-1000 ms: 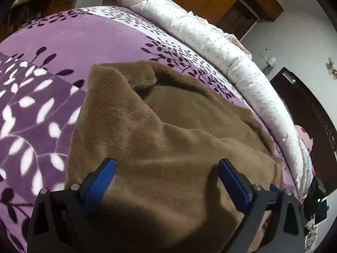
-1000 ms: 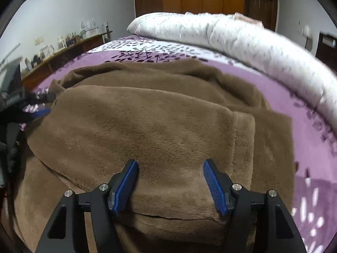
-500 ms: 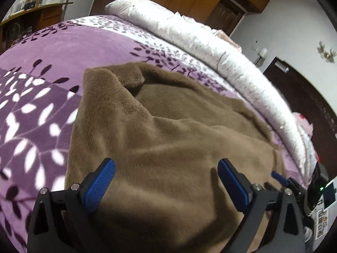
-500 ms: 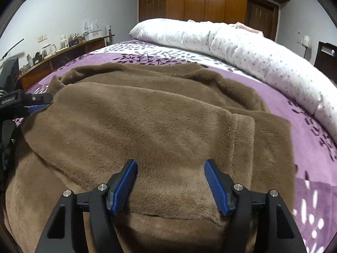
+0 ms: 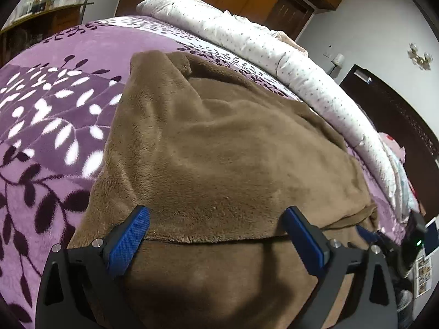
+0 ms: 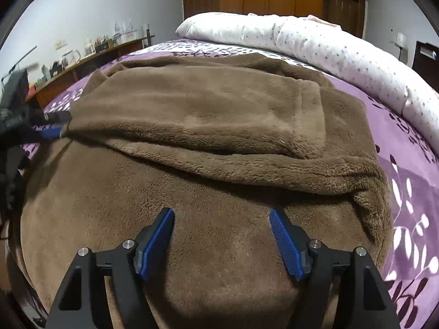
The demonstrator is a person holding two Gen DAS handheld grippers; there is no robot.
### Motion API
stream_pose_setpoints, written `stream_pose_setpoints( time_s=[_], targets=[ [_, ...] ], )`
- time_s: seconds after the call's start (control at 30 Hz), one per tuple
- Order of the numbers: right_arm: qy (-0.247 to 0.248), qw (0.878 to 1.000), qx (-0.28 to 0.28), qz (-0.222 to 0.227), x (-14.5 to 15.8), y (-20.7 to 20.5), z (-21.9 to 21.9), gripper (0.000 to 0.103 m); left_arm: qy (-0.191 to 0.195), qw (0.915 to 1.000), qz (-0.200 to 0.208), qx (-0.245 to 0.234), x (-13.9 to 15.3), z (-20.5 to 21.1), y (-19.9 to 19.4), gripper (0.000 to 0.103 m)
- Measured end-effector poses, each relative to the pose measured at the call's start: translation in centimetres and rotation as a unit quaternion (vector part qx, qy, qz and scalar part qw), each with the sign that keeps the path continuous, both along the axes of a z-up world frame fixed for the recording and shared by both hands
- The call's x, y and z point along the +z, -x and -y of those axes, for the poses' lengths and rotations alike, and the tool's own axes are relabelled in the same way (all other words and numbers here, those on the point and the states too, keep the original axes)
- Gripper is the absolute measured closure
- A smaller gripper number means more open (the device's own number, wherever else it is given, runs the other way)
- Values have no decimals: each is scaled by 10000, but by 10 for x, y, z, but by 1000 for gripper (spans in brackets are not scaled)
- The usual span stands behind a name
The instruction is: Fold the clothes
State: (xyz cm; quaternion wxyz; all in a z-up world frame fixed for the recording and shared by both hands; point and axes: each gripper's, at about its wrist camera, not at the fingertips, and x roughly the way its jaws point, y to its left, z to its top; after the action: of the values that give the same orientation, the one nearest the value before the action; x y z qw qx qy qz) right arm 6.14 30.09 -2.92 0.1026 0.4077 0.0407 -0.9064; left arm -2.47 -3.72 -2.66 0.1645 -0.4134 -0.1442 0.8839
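On my far left lies the purple bedspread (image 5: pixel 52 126), a soft plush printed with white and dark leaf sprigs. Beside it, spread across the bed, is the brown fleece garment (image 5: pixel 219 150), thick and fuzzy, its upper layer folded over so a rounded hem edge runs across the lower layer just ahead of my left gripper (image 5: pixel 216 230). That one's jaws stand wide apart over the fleece, the blue ribbed pads (image 5: pixel 129 238) holding nothing. From my right gripper (image 6: pixel 222 224) the same garment (image 6: pixel 208 115) shows as a rumpled flap with a thick rolled edge lying on a flatter layer; these jaws are also apart and empty above the pile. Farther right and behind, a long white dotted quilt (image 6: pixel 315 44) is rolled into a puffy bolster along the bed's edge.
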Motion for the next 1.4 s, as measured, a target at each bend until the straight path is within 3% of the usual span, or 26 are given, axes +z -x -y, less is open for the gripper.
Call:
stream_pose_setpoints(
  time_s=[0.17, 0.3, 0.5, 0.67, 0.73, 1.4],
  targets=[
    [-268, 9996, -37, -30, 1, 0, 9, 27, 104, 9999, -47, -13, 5, -3, -6, 4],
    [-118, 9996, -261, -86, 10, -6, 3, 26, -206, 9996, -102, 166, 15, 16, -27, 3],
    [306, 9962, -511, -639, 36, -48, 1, 26, -451, 9973, -264, 513, 19, 52, -76, 3],
    [118, 9975, -667, -177, 4, -48, 7, 26, -438, 9967, -181, 660, 0, 76, -118, 4],
    [38, 9971, -699, -303, -1, -49, 9, 24, -435, 9964, -148, 708, -7, 86, -134, 4],
    [-189, 9970, -587, -459, -6, -56, 12, 21, -679, 9957, 634, -74, -64, 63, -188, 4]
  ],
)
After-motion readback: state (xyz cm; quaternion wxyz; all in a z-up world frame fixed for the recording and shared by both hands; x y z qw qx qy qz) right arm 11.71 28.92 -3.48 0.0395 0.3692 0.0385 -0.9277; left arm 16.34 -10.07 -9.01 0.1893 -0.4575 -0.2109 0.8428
